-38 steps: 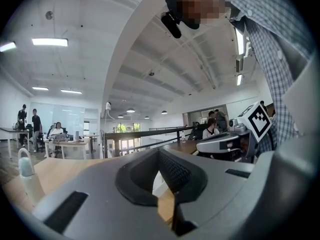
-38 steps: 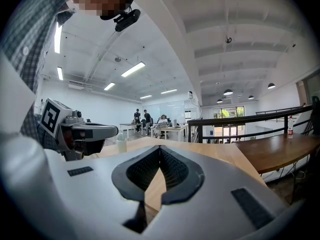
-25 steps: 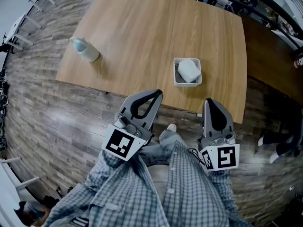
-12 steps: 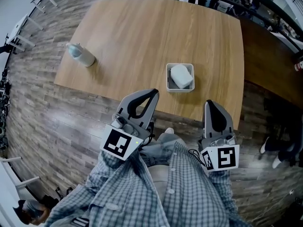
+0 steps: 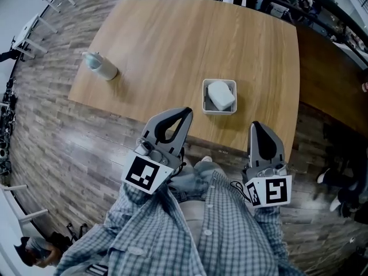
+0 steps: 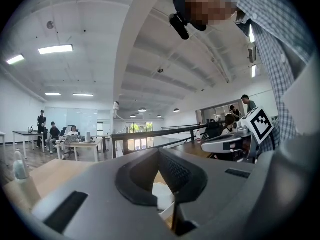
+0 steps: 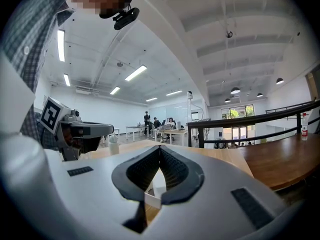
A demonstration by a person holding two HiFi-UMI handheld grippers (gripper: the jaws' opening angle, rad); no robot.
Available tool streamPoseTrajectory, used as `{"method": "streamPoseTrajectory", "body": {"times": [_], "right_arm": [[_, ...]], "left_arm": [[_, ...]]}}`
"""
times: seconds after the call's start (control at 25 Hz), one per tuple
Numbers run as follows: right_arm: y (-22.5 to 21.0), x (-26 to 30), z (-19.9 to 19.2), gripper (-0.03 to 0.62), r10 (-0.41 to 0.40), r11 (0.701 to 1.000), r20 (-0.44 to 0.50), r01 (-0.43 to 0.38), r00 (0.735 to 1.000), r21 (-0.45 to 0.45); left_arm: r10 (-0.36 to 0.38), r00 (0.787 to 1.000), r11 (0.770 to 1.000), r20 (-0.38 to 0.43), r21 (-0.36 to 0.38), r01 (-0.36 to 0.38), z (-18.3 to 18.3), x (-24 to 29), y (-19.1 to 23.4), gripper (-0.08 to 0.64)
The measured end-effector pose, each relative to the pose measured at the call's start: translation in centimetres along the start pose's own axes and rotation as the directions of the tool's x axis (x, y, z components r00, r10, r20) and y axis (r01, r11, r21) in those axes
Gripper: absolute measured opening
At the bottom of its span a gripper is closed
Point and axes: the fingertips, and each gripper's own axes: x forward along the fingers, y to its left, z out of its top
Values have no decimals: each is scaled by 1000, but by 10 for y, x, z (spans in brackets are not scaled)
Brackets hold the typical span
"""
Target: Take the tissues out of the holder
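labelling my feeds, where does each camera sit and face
Head view: on the person's head, steeply down onto table, holder, left gripper, right gripper, checked shirt.
Left gripper view: on left gripper, along its shut jaws; sleeve, right gripper at right.
Right gripper view: on right gripper, along its shut jaws; left gripper at left.
Shared: both gripper views see holder past the jaws.

**Both grippers closed, pointing forward side by side**

The left gripper (image 5: 187, 114) and the right gripper (image 5: 256, 125) are held roughly level and well apart. Each has its jaws pressed together with nothing between them. The marker cubes (image 5: 148, 175) sit at their rear ends, where checked sleeves (image 5: 144, 226) meet them
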Motion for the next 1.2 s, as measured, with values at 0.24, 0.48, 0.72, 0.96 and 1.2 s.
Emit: {"method": "streamPoseTrajectory", "body": {"times": [0.24, 0.48, 0.72, 0.96, 1.2], "right_arm": [[8, 4, -5, 9, 10, 1000, -12, -10, 1000, 12], [8, 9, -9, 9, -11, 1000, -31, 12, 999, 27], [0, 21, -12, 9, -43, 999, -53, 44, 998, 29], [-4, 33, -17, 9, -87, 995, -80, 89, 993, 32], [-11, 42, -20, 9, -131, 990, -104, 135, 986, 41]], "left_arm": [[40, 999, 999, -10, 6, -40, -4, -8, 10, 6], [42, 998, 999, -36, 30, -41, -10, -1, 21, 6], [-40, 995, 993, -90, 111, 50, -18, 22, 22, 6], [-76, 989, 972, -125, 213, 101, -28, 41, 34, 6], [-107, 967, 948, -232, 270, 169, -49, 63, 44, 8]]}}
